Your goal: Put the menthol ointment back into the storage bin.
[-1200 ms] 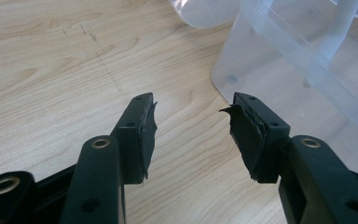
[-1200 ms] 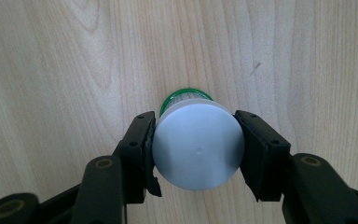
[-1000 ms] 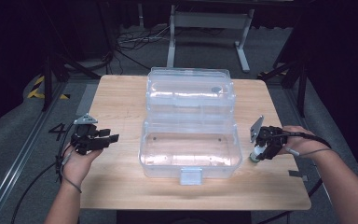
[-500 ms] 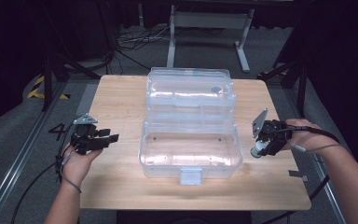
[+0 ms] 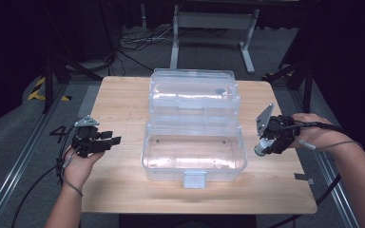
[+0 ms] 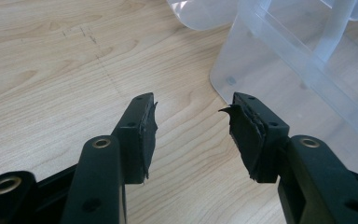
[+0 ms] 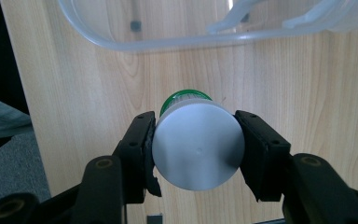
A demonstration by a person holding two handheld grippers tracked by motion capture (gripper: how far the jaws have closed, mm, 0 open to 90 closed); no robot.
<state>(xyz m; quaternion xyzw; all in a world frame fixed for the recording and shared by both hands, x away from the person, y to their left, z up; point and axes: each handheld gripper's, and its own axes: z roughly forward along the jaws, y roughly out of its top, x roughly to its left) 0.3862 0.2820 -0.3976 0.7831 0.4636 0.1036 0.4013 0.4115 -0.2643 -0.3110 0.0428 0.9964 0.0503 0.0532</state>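
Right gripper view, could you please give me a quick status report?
Right gripper shut on white bottle, above table. Left gripper open, holding nothing. Clear box open, nothing in the way.

bottle (image 7: 196, 147): grey, green cap end | box (image 5: 193, 151): clear | table (image 5: 123, 102): pale wood (grained)

One pale wooden table (image 5: 123, 95) — on it, one clear plastic storage box (image 5: 193, 159) with one hinged clear lid (image 5: 195, 90) lying open behind it and one latch tab (image 5: 194, 179) at its front edge. Two black two-jaw grippers — the left gripper (image 5: 115, 140) and the right gripper (image 5: 259, 151) — and one white round-bottomed bottle with a green cap (image 7: 196, 142).
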